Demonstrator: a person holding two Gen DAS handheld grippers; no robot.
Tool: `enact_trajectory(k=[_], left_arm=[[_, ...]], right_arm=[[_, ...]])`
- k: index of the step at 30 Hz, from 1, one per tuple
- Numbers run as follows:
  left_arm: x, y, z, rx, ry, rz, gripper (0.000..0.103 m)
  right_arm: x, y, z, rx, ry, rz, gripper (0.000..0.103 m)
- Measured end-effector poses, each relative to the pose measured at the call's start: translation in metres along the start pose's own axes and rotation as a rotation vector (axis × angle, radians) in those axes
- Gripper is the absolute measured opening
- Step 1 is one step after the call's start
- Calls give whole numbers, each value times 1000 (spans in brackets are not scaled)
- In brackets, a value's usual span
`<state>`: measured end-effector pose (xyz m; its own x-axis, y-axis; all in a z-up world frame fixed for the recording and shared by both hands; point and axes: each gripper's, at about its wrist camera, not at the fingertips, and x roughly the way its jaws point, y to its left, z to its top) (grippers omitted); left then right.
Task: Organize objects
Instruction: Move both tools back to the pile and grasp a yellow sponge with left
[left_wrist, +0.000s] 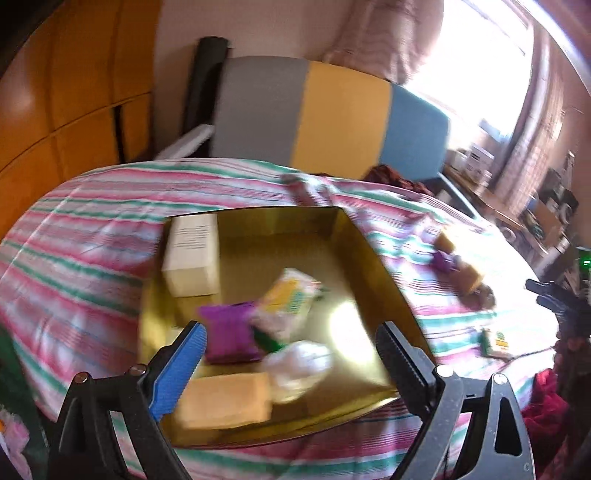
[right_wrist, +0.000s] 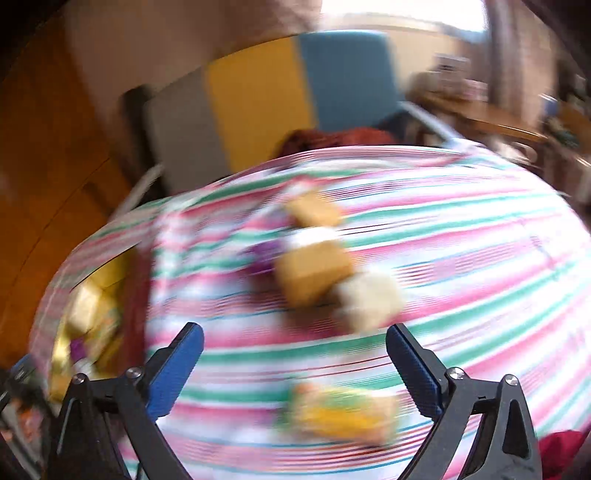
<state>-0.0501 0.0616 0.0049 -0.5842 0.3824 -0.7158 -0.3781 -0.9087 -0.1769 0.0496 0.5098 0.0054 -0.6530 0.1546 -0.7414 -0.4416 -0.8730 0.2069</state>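
A gold tray (left_wrist: 373, 266) lies on the striped bed. It holds a white box (left_wrist: 190, 254), a purple pack (left_wrist: 229, 332), a yellow-green packet (left_wrist: 291, 299), a white wad (left_wrist: 299, 363) and a tan block (left_wrist: 225, 400). My left gripper (left_wrist: 291, 354) is open and empty above the tray's near side. My right gripper (right_wrist: 295, 354) is open and empty above the bed. Below it lies a yellow-green packet (right_wrist: 340, 413). Beyond it lie tan blocks (right_wrist: 314, 273), a pale block (right_wrist: 369, 299) and a purple thing (right_wrist: 264, 251). The right view is blurred.
The striped bedspread (left_wrist: 92, 229) covers the bed. A grey, yellow and blue headboard (left_wrist: 343, 122) stands behind. Wooden cabinets (left_wrist: 74, 92) are at the left, a cluttered desk (left_wrist: 517, 195) at the right. Red cloth (left_wrist: 546, 398) lies at the bed's right edge.
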Motion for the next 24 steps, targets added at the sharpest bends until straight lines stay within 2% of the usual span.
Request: enact_trajectory(k=[3, 5, 7, 9, 13, 18, 24], left_arm=[[8, -37, 10, 83, 20, -80, 95], [17, -69, 19, 150, 33, -131, 95], [27, -99, 26, 205, 46, -185, 95], [42, -134, 33, 265, 66, -255, 95], [72, -196, 41, 384, 110, -333, 95], [113, -261, 47, 496, 157, -349, 95], [162, -296, 53, 548, 217, -347, 90]], right_arm=[[8, -53, -3, 157, -11, -68, 103], [13, -84, -7, 328, 15, -44, 103], [12, -101, -6, 431, -5, -5, 103], [12, -108, -7, 461, -3, -8, 103], [14, -110, -9, 491, 24, 31, 103], [13, -107, -8, 484, 24, 67, 103], [15, -111, -14, 520, 43, 114, 103]])
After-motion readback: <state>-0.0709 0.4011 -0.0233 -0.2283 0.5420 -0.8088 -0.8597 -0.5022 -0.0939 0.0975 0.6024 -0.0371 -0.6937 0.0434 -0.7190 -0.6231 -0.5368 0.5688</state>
